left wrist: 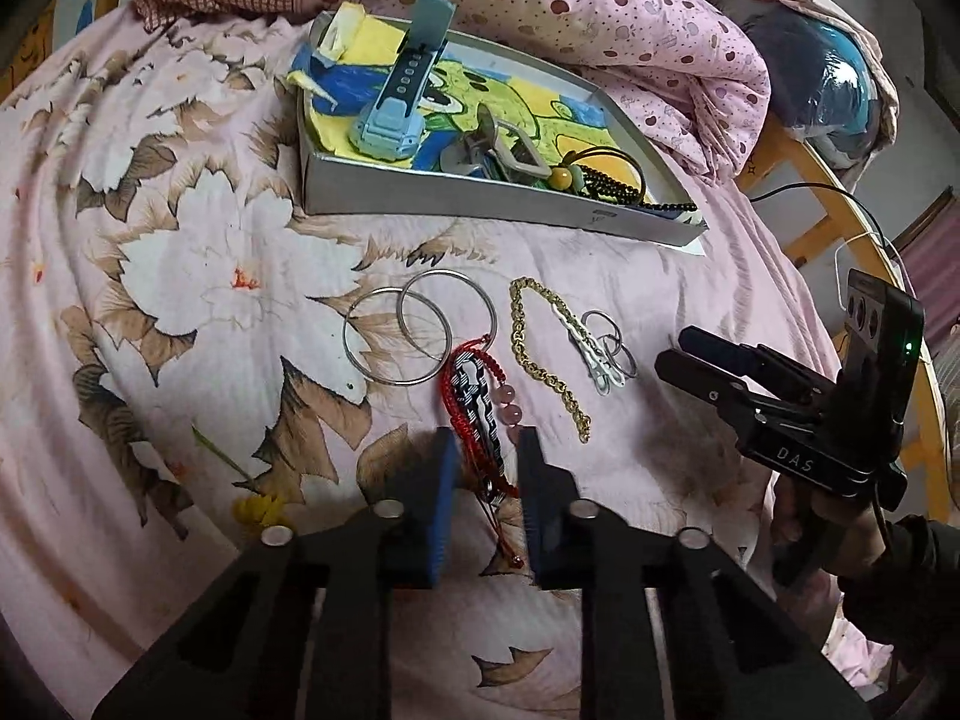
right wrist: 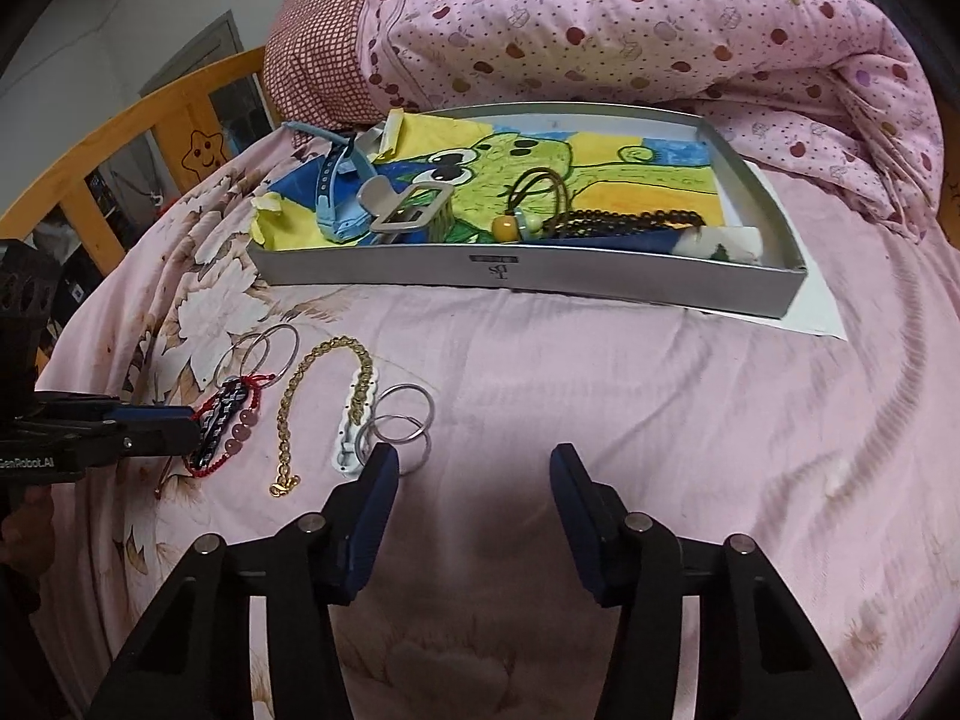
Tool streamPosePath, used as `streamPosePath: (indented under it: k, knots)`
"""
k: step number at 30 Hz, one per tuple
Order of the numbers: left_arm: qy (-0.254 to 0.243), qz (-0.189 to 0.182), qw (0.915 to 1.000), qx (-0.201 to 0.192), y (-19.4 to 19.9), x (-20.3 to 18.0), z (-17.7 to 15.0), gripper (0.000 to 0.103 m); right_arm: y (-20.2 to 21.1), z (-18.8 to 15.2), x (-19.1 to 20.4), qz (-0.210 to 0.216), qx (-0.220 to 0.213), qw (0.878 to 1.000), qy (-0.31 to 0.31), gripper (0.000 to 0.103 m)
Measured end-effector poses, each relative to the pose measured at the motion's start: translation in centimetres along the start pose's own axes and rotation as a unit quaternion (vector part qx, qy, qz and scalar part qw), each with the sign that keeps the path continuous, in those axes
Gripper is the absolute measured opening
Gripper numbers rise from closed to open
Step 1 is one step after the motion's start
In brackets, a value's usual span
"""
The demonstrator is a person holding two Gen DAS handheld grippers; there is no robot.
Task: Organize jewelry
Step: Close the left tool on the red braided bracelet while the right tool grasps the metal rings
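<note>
On the bed's pink floral sheet [right wrist: 630, 396] loose jewelry lies in a row in front of a shallow grey box [right wrist: 540, 267].

The left gripper [left wrist: 485, 468] has its jaws drawn close around a bundle of bracelets: one red braided cord bracelet [left wrist: 465, 420] and one black-and-white woven band [left wrist: 480, 402], with three pink beads [right wrist: 237, 435] alongside. The blue pads sit on either side of the bundle with a thin gap visible, so whether they actually press it cannot be told.

The right gripper [right wrist: 474, 480] hovers over bare sheet with its jaws spread apart and nothing between them; its left finger tip lies just beside three small silver rings [right wrist: 399, 426].

Also loose on the sheet: two large silver bangles [left wrist: 414, 333], overlapping; one gold chain bracelet [left wrist: 540, 354]; one white chain link piece [left wrist: 591, 351].

Inside the box, on a frog drawing [right wrist: 540, 162], lie one light blue watch [left wrist: 399, 90], one grey buckle strap [right wrist: 408, 207], one yellow bead charm [right wrist: 507, 228] and one dark beaded strand [right wrist: 630, 222].
</note>
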State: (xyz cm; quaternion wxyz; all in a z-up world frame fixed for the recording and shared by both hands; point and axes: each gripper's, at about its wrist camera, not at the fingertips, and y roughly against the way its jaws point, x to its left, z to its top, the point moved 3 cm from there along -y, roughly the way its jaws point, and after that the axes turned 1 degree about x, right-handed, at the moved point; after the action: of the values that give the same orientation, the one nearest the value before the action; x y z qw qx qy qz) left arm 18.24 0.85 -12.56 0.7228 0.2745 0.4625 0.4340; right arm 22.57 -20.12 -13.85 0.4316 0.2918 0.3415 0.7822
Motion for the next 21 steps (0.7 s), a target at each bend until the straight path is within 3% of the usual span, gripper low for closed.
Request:
streamPosePath:
  k: [8,21]
  knots:
    - [0.004,0.012,0.9999,0.007,-0.1,0.3,-0.1,0.003,-1.7,0.4,1.1,-0.003,0.023,0.999,0.024,0.034]
    - [0.012,0.038,0.9987,-0.032,1.4,0.4,0.0,0.002,-2.9,0.2,3.2,-0.009,0.033,0.996,0.079,0.031]
